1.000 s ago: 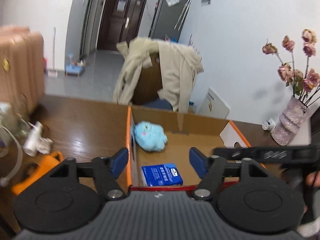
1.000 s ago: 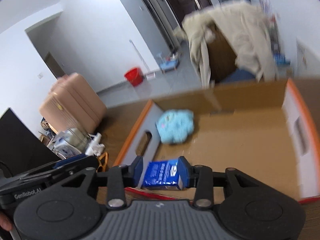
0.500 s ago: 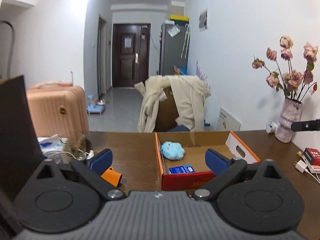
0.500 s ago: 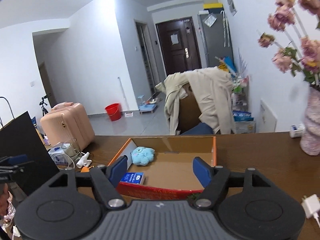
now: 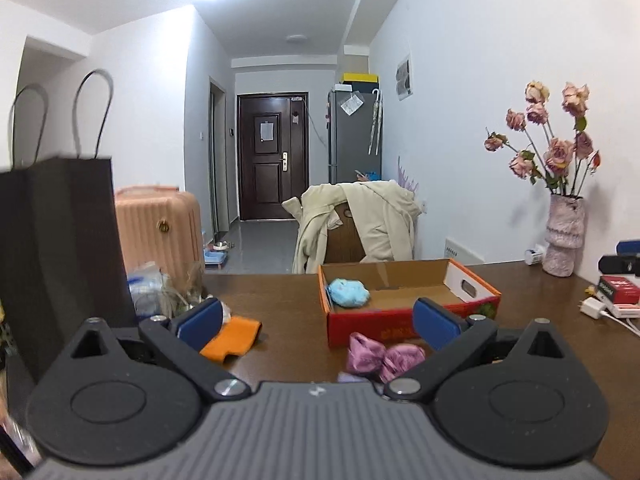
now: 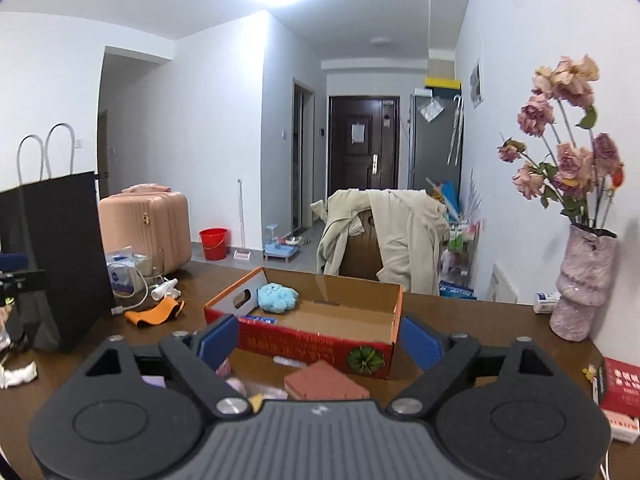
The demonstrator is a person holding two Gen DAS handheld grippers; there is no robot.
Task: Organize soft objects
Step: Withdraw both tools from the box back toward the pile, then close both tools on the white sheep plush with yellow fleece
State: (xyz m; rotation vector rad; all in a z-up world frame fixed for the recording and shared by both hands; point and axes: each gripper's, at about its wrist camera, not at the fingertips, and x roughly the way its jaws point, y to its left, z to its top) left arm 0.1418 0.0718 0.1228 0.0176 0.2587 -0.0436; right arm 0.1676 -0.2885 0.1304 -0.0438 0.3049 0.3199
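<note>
dark wooden table (image 5: 288, 312) across the lower half of both views. black paper bag (image 5: 56, 248) upright at 9 o'clock on it. open cardboard box (image 6: 304, 334) with red front wall at the centre of the table, slightly toward 1 o'clock in the left wrist view. left gripper (image 5: 316, 320) low at 6 o'clock, jaws spread wide with nothing between the blue pads. right gripper (image 6: 320, 340) likewise at 6 o'clock, jaws opening, nothing gripped, the box front seen in the gap well beyond the pads. pale vase of dried roses (image 6: 580, 284) at 3 o'clock by the wall. light blue plush toy (image 6: 277, 298) inside the box, in its far left corner at 11 o'clock. blue tissue pack (image 6: 256, 320) inside, against the front wall, mostly hidden. purple soft bundle (image 5: 380, 354) on the table just before the box, at 6 o'clock. brick-red pad (image 6: 326, 384) beside it. orange cloth (image 6: 154, 312) at 9 o'clock, apart from the box.
</note>
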